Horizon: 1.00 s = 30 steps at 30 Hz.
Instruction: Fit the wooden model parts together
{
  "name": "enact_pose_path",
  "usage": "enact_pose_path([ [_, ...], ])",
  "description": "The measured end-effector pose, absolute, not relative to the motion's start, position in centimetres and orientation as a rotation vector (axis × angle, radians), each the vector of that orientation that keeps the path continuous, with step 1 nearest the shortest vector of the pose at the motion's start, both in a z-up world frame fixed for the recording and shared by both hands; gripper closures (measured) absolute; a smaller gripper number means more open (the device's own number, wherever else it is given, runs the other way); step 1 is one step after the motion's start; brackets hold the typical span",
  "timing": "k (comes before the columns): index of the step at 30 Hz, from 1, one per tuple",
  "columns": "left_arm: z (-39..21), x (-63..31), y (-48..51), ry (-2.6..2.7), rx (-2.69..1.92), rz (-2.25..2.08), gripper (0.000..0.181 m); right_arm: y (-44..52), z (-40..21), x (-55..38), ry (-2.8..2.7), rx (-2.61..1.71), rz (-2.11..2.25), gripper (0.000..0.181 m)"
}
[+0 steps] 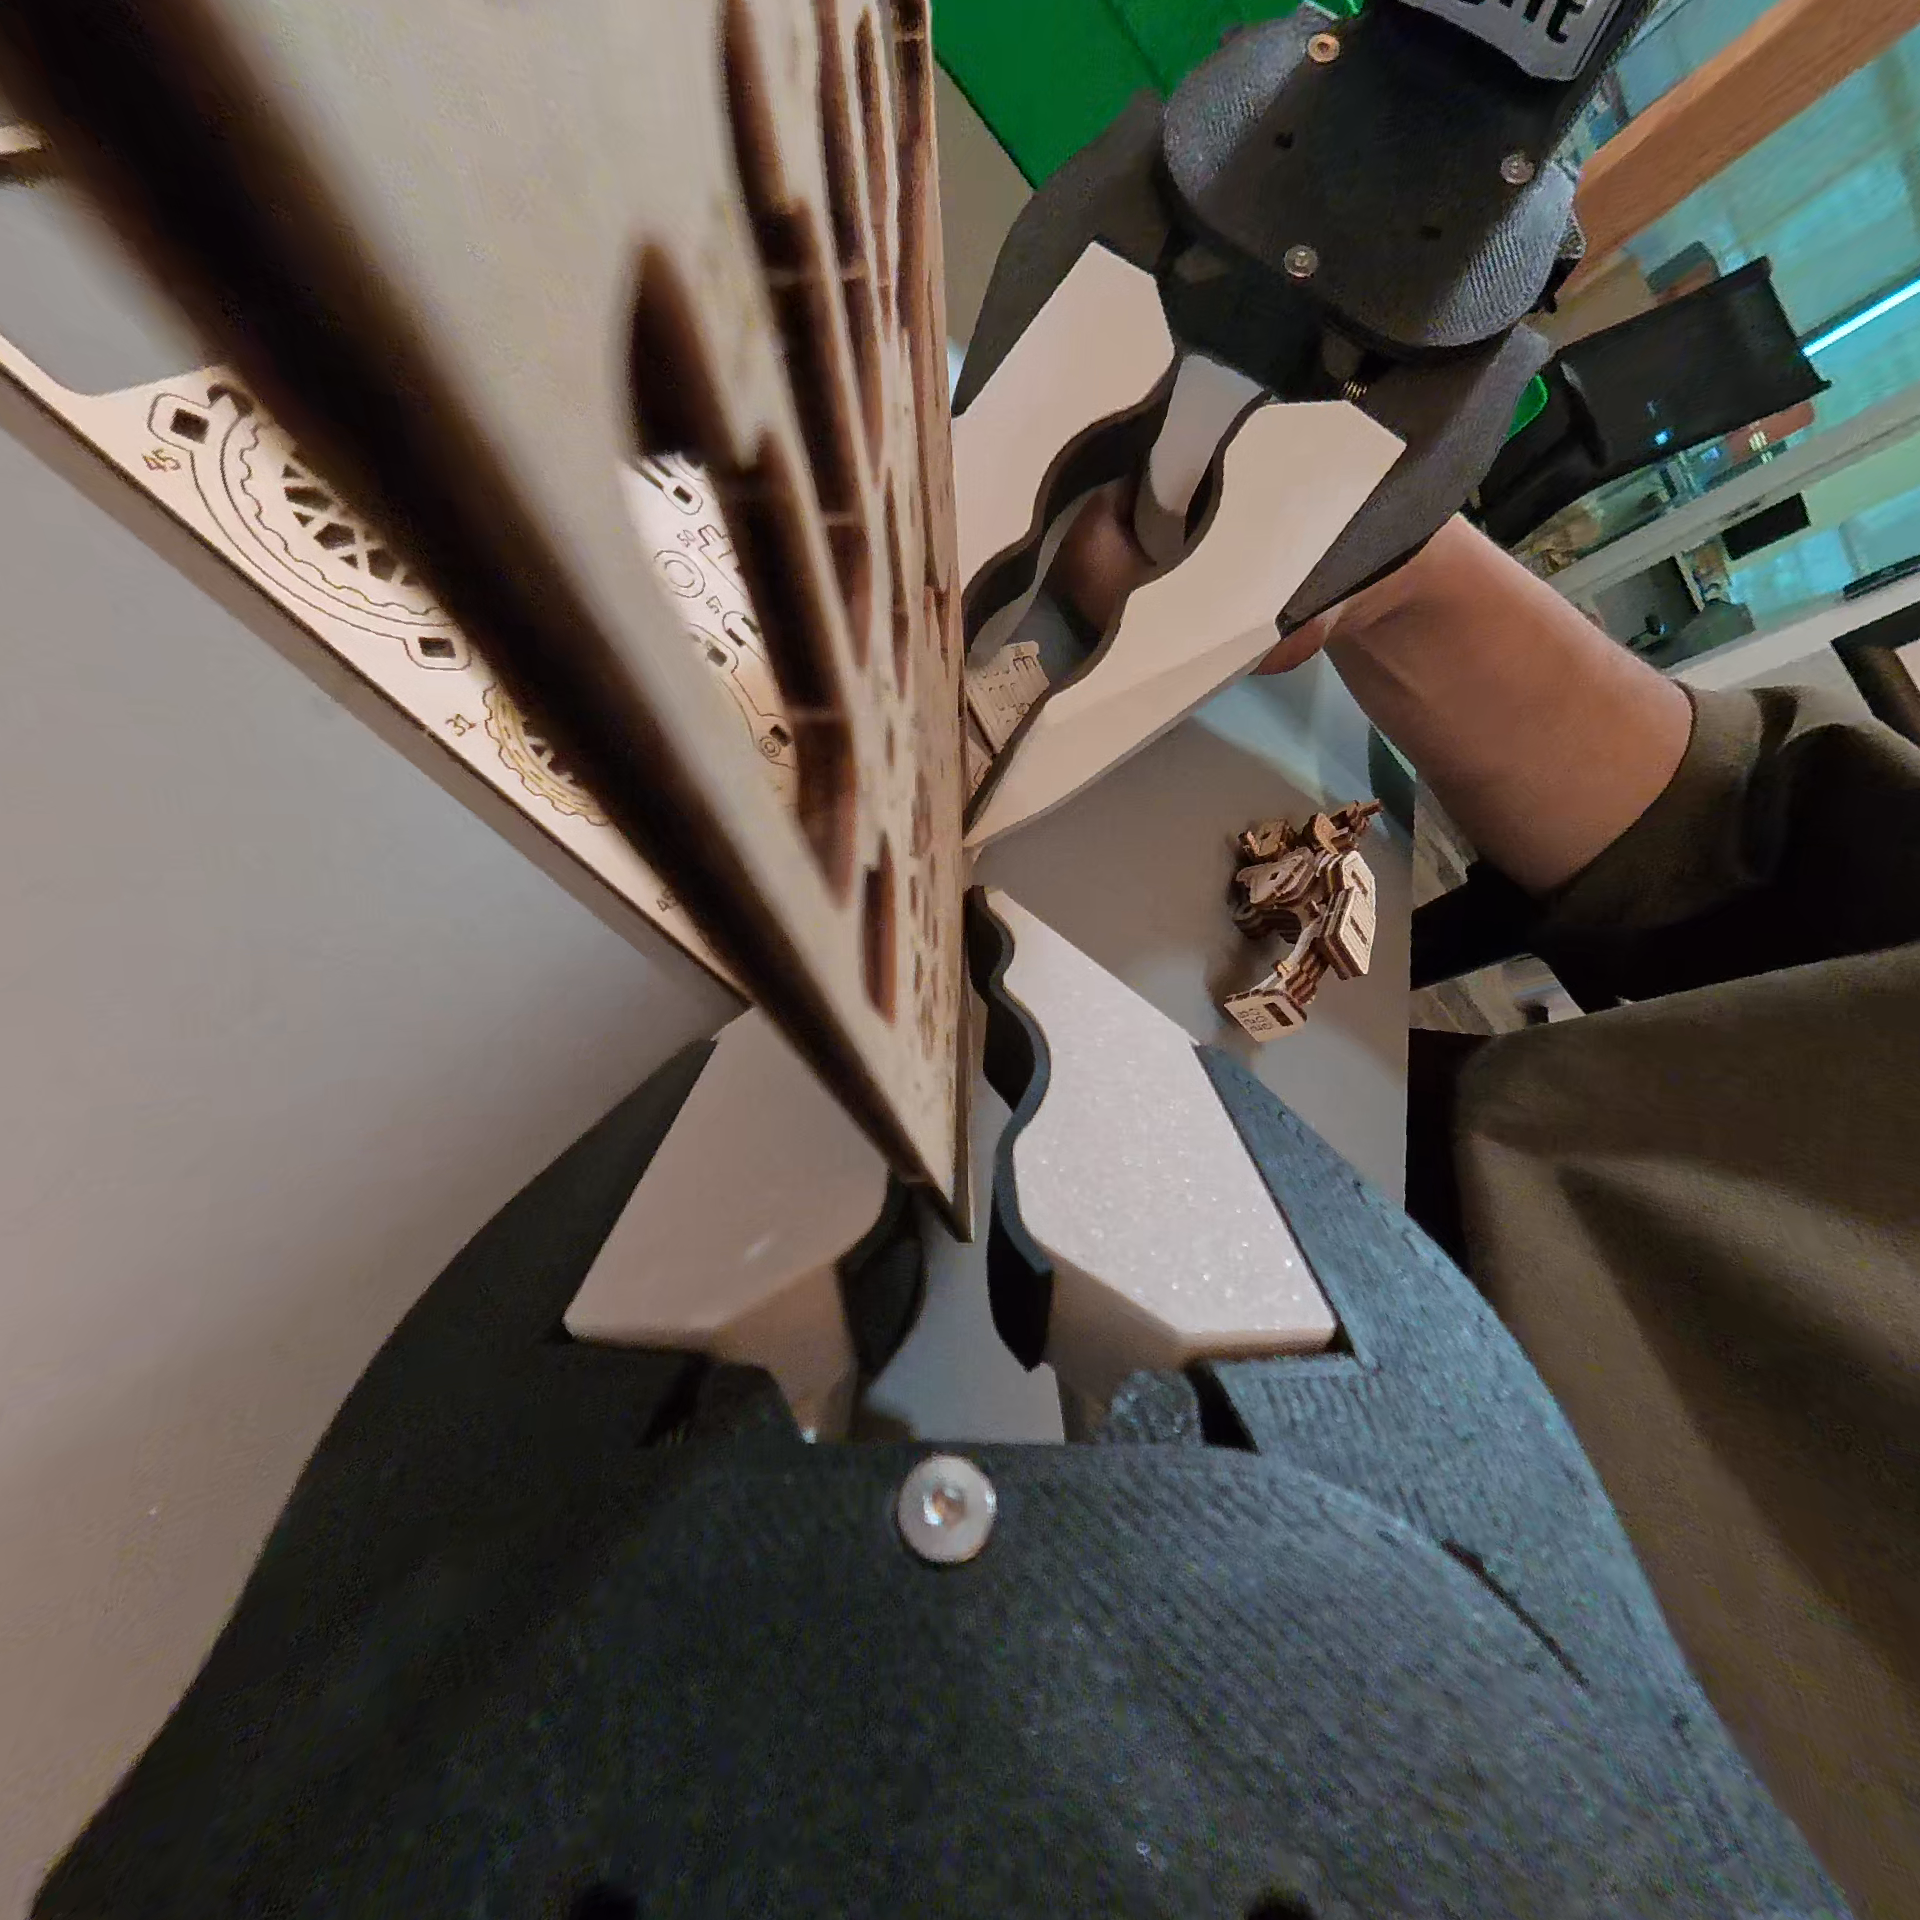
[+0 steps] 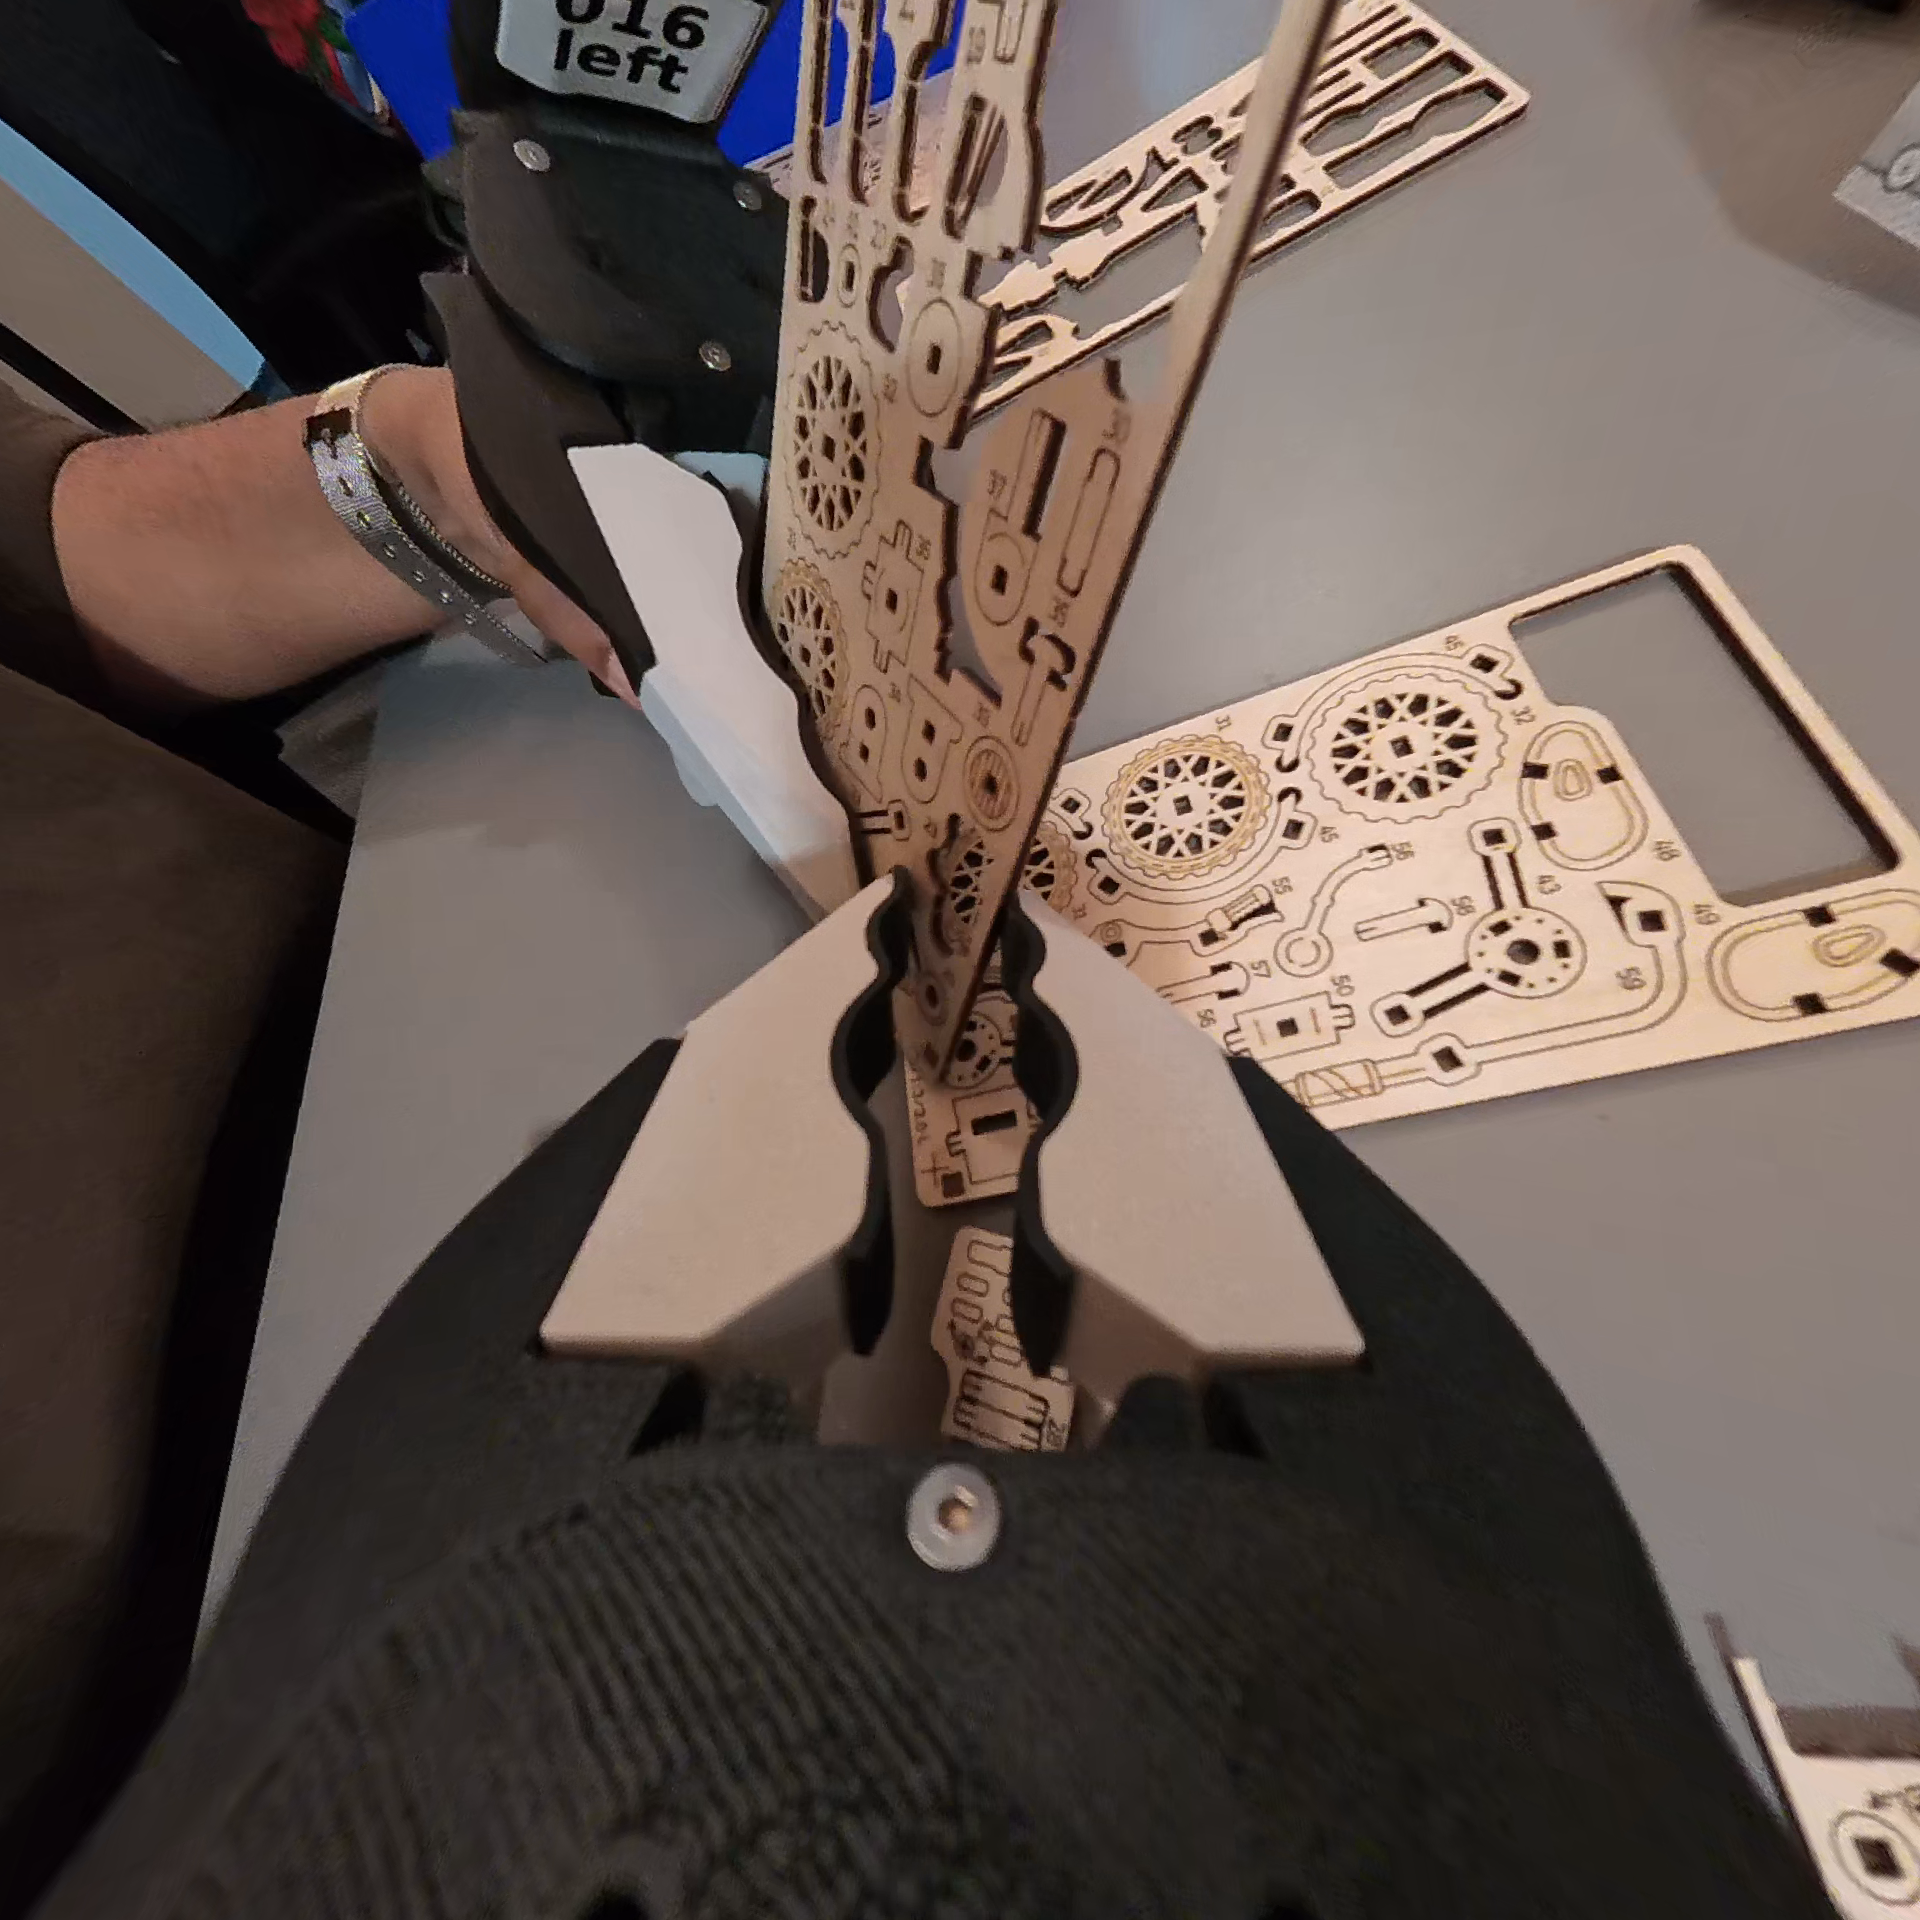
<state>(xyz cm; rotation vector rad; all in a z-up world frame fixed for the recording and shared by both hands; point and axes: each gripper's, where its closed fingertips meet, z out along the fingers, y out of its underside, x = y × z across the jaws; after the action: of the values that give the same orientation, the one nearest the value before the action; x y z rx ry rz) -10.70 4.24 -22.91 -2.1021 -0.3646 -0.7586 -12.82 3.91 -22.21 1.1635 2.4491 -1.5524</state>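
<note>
I am holding a laser-cut wooden sheet (image 1: 582,520) up off the grey surface (image 2: 1455,395) with my left gripper (image 1: 961,1049), its white fingers (image 1: 1132,1174) closed narrow on the sheet's lower edge so the panel is standing tilted between both grippers. My right gripper (image 2: 961,935) is coming at the same sheet (image 2: 935,540) from the opposite side — its fingers (image 2: 717,1174) are sitting narrow around the sheet's bottom corner, where a small rectangular part (image 2: 977,1143) is lying between the black pads, though I cannot tell whether they are actually pinching it. Below, a second parts sheet (image 2: 1507,862), engraved with spoked wheels, is lying flat on the surface, and a third, mostly emptied sheet (image 2: 1299,177) is lying farther back. A small part-built wooden model (image 1: 1309,914) is sitting on the surface near my right forearm (image 1: 1507,717), well apart from the raised sheet.
</note>
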Motion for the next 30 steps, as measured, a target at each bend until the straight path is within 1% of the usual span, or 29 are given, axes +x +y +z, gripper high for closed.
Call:
enact_pose_path([
  [3, -22.8, -10.6, 4.2, -0.357, -2.096, -0.776, 0.179, 3.9, -22.0, -12.8, 2.421, 1.163, -1.574, 0.165],
  [7, -22.1, -10.9, 4.2, -0.382, -2.037, -0.820, 0.181, 4.5, -21.4, -13.2, 2.339, 1.204, -1.625, 0.158],
  [13, -20.6, -12.2, 4.0, -0.458, -1.896, -0.910, 0.181, 5.6, -20.2, -13.6, 2.164, 1.255, -1.728, 0.164],
  [16, -20.8, -12.0, 4.1, -0.447, -1.911, -0.901, 0.181, 5.5, -20.3, -13.5, 2.167, 1.241, -1.718, 0.170],
  [20, -21.1, -11.8, 4.1, -0.439, -1.938, -0.880, 0.181, 4.9, -20.9, -13.0, 2.214, 1.212, -1.658, 0.172],
  [21, -21.3, -11.8, 4.1, -0.442, -1.947, -0.875, 0.181, 4.8, -21.0, -12.9, 2.224, 1.204, -1.647, 0.176],
  [25, -21.7, -11.8, 4.0, -0.443, -1.974, -0.865, 0.181, 4.8, -21.4, -12.8, 2.264, 1.207, -1.611, 0.176],
  [30, -23.0, -11.6, 4.0, -0.447, -2.068, -0.792, 0.181, 4.8, -23.0, -12.7, 2.443, 1.217, -1.488, 0.175],
])
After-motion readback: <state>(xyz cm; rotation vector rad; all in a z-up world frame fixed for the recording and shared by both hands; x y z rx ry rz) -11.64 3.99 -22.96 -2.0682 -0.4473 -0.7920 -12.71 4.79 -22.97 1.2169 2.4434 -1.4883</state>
